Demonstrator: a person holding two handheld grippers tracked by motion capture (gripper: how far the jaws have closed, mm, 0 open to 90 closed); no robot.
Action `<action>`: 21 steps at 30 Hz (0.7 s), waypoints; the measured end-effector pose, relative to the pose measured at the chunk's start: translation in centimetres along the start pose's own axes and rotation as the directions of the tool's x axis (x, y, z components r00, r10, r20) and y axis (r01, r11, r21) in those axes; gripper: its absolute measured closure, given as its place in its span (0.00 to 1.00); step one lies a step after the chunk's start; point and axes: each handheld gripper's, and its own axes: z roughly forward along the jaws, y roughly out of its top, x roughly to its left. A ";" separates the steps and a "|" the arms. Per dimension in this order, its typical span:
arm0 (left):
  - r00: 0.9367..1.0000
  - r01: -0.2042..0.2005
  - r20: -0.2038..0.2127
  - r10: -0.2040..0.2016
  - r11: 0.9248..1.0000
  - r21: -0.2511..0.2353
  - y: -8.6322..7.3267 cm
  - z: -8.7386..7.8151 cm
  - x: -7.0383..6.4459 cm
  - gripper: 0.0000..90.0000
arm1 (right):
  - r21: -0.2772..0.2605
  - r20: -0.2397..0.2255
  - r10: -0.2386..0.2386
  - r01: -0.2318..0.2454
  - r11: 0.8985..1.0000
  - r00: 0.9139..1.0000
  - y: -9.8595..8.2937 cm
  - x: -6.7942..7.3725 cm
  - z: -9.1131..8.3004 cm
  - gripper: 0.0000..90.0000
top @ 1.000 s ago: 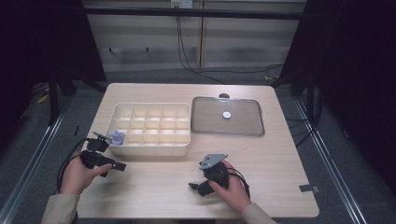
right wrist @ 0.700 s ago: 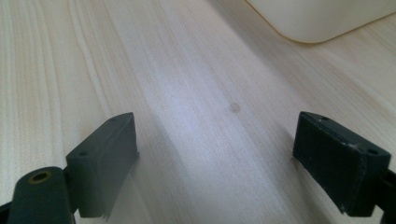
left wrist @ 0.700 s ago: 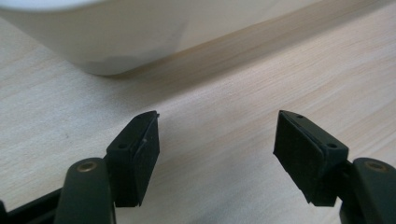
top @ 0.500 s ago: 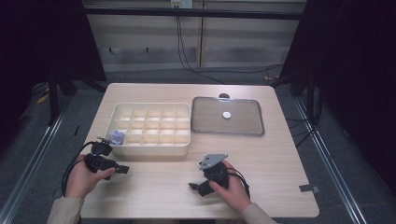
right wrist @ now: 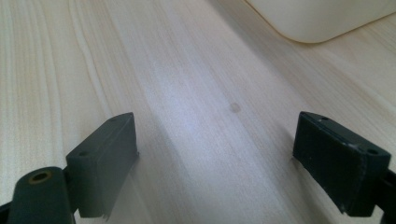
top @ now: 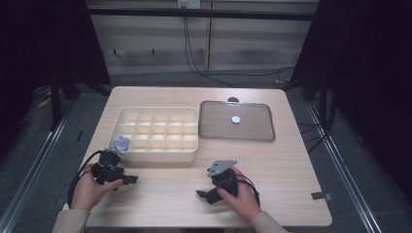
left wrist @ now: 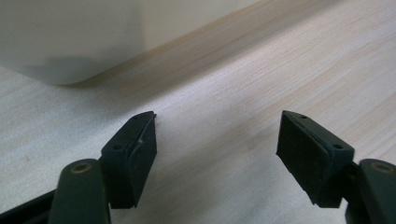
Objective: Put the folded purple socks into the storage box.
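Observation:
A cream compartment tray (top: 155,112) stands at mid-table, and a small lilac object (top: 121,142) lies in its front-left cell. To its right a grey metal tray (top: 257,133) holds one small white piece (top: 236,119). My left gripper (top: 119,169) rests low on the table just in front of the cream tray's front-left corner, pointing right. In the left gripper view it (left wrist: 217,154) is open over bare wood, with the tray's corner (left wrist: 70,42) at upper left. My right gripper (top: 206,184) lies near the front edge, pointing left. It (right wrist: 215,158) is open and holds nothing, with the tray's corner (right wrist: 317,18) at upper right.
The wooden table (top: 291,184) has bare wood along its front and right side. Black cables trail from both grippers. A strip of dark tape (top: 318,195) sits near the front right corner. Dark floor and metal rails surround the table.
My left gripper has drawn back a little from the cream tray's front-left corner toward the person. The lilac object stays in its cell. The right gripper has not moved.

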 end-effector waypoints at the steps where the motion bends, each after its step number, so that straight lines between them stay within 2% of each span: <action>1: 1.000 -0.004 -0.002 0.004 1.000 -0.004 0.0 0.0 0.0 0.31 | 0.000 0.000 0.000 0.000 1.000 1.000 0.0 0.0 0.0 0.14; 8: 0.998 -0.060 -0.034 0.058 0.996 -0.065 -0.8 0.4 -0.6 0.25 | 0.000 0.000 0.000 0.000 1.000 1.000 0.0 0.0 0.0 0.14; 9: 0.997 -0.076 -0.039 0.074 0.995 -0.061 -0.9 0.4 -0.6 0.23 | 0.000 0.000 0.000 0.000 1.000 1.000 0.0 0.0 0.0 0.14; 14: 0.995 -0.092 -0.054 0.088 0.992 -0.086 -1.3 0.5 -0.8 0.21 | 0.000 0.000 0.001 -0.001 1.000 1.000 0.0 0.0 0.0 0.14; 17: 0.990 -0.126 -0.080 0.118 0.987 -0.104 -1.7 0.8 -1.3 0.18 | 0.000 0.000 0.001 -0.001 1.000 1.000 0.0 0.0 0.0 0.14; 19: 0.983 -0.160 -0.103 0.150 0.982 -0.103 -1.9 0.9 -1.5 0.17 | 0.000 0.000 0.001 -0.001 1.000 1.000 0.0 0.0 0.0 0.14; 21: 0.982 -0.165 -0.110 0.153 0.980 -0.110 -2.0 1.0 -1.7 0.17 | 0.000 0.000 0.001 -0.001 1.000 1.000 0.0 0.0 0.0 0.14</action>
